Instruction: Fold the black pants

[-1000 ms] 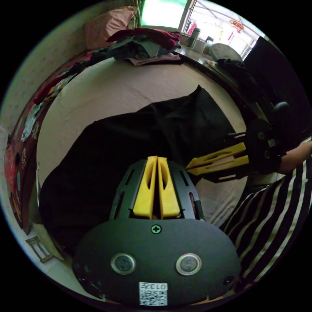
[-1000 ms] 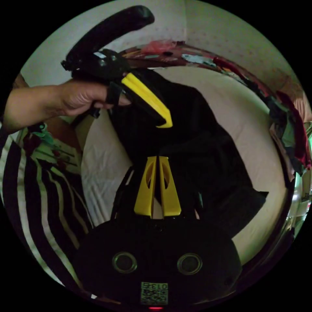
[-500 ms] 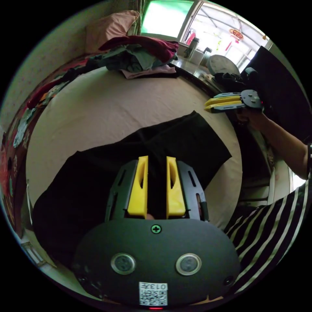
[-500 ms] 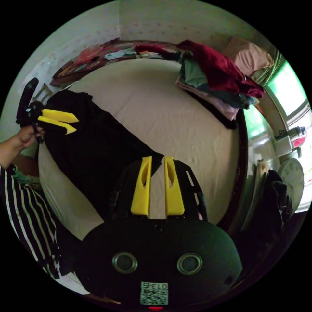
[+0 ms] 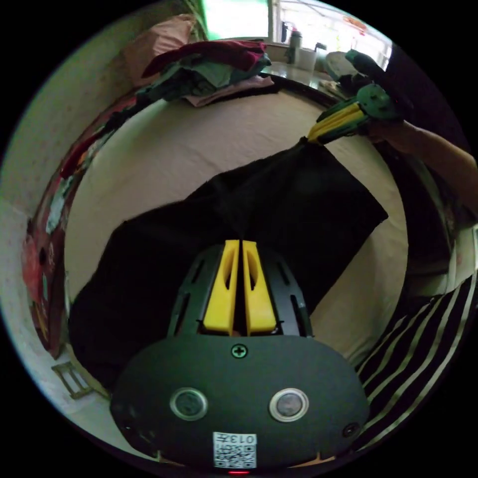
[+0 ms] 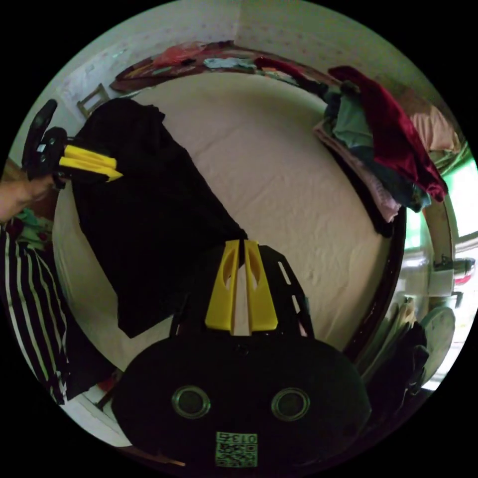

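black pants pinched at two points, cloth stretched between them

left gripper (image 5: 241,244): the yellow jaws stand pressed together with black cloth running into their tips. judged closed on the fabric at an edge near the person. the same gripper appears in the right gripper view (image 6: 115,169), jaws together at the side of the dark cloth, held by a hand (image 6: 12,194).

right gripper (image 6: 242,244): jaws nearly touching, with a point of the black cloth drawn in between the tips. in the left gripper view this gripper (image 5: 312,137) sits at the far corner of the garment, the corner pulled into a peak. judged closed on that corner.

black pants (image 5: 199,229): lying on the bed (image 5: 189,144), already doubled into a broad dark panel, one end hanging toward the bed's near edge. the stretch between the two grips looks taut; the rest lies flat.

handling: the cloth appears soft, limp and light, with no stiffness of its own. it will sag wherever it is unsupported. edges and corners are the sound places to grip, as now; a pinch mid-panel would bunch the layers. the fabric looks smooth, so a shallow pinch may slip.

surroundings: a pile of clothes (image 5: 214,69) sits at the far end of the bed, well apart from the pants. a striped sleeve (image 5: 418,358) shows at the side.
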A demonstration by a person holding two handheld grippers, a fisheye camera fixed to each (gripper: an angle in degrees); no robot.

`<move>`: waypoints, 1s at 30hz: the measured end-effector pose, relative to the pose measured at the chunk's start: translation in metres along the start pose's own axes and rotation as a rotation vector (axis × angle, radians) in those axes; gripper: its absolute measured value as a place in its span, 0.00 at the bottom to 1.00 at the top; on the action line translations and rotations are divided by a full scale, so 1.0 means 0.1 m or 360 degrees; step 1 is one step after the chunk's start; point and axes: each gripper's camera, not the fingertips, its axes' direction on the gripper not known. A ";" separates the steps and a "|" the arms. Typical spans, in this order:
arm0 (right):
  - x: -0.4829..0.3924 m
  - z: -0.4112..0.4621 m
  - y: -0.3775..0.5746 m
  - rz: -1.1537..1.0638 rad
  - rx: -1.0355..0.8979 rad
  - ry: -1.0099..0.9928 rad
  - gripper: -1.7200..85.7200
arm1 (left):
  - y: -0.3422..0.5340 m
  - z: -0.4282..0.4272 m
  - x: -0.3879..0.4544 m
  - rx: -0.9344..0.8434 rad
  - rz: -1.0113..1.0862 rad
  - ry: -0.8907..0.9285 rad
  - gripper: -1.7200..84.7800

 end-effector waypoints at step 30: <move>0.12 0.14 -1.43 -0.0187 0.0161 -0.0363 0.02 | -0.35 0.52 -1.12 0.0006 -0.0297 -0.0327 0.02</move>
